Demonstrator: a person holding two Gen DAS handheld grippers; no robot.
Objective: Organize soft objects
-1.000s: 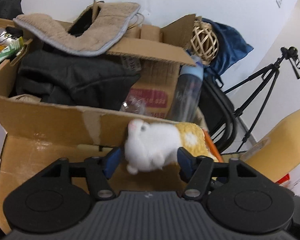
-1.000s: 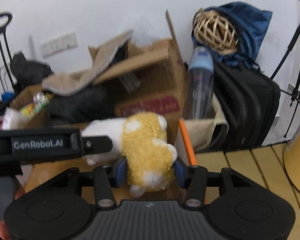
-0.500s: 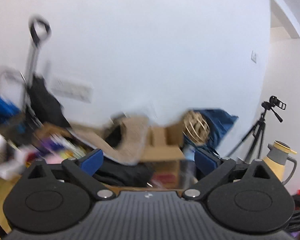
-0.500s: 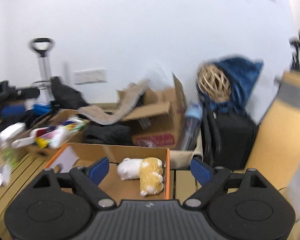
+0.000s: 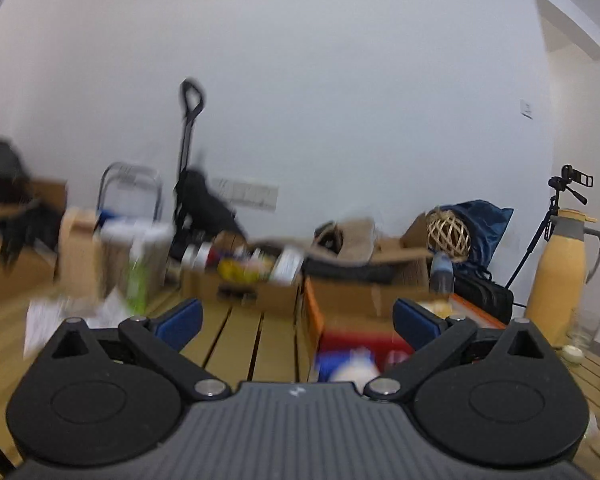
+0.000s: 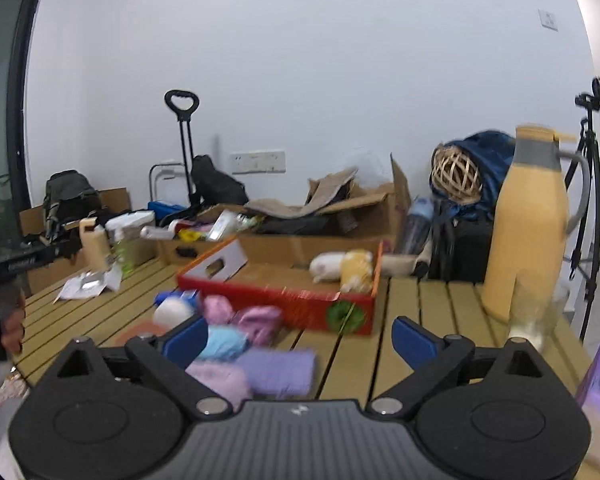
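A white and yellow plush toy (image 6: 342, 268) lies inside the red cardboard box (image 6: 300, 304) on the slatted wooden table (image 6: 420, 340). Pink, purple and light-blue soft pieces (image 6: 256, 352) lie on the table in front of the box, with a white ball (image 6: 172, 312) beside them. My right gripper (image 6: 300, 340) is open and empty, back from the box above the soft pieces. My left gripper (image 5: 296, 316) is open and empty, raised and facing the box (image 5: 364, 328), which shows blurred.
A tall yellow thermos (image 6: 528, 224) and a clear glass (image 6: 536, 316) stand right of the box. Cluttered cardboard boxes (image 6: 300, 224), a wicker ball (image 6: 456, 172), a blue bag and a tripod (image 6: 592, 184) stand behind. Papers (image 6: 88, 284) lie at the table's left.
Both grippers let go of the plush toy, which now lies in the red box. Both opened and pulled back and up, away from the box.
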